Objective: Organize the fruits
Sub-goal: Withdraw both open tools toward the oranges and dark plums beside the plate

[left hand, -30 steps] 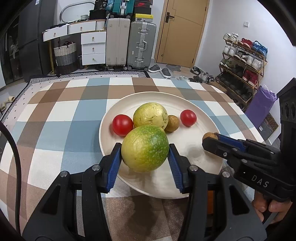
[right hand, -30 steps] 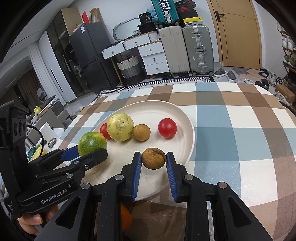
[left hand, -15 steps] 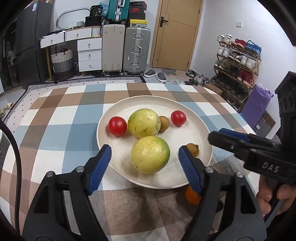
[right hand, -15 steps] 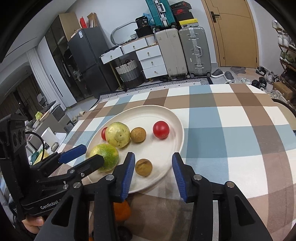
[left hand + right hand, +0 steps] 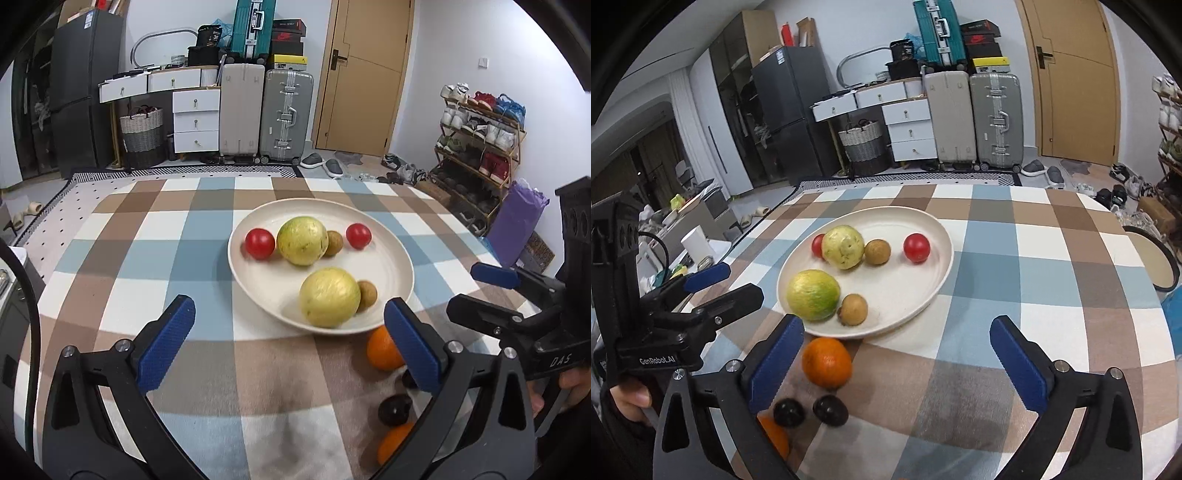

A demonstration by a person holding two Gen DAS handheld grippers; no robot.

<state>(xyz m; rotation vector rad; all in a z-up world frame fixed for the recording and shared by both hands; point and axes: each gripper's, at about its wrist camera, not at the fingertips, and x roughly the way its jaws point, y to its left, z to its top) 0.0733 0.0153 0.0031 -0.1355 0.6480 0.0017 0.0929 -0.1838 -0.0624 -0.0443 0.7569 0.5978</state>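
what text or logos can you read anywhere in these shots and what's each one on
"DAS": white letters on the body of the right gripper, seen from the left wrist camera.
"GenRobot.AI": white letters on the body of the left gripper, seen from the right wrist camera.
Shoe boxes stacked above the suitcases: their printing is too small to read.

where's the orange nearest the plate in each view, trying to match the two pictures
Left wrist view: the orange sits lower right, just below the plate's near rim, partly hidden behind a blue finger.
Right wrist view: the orange is lower centre-left, in full view just below the plate's near rim.
Shared landmark: the silver suitcase beside the wooden door.
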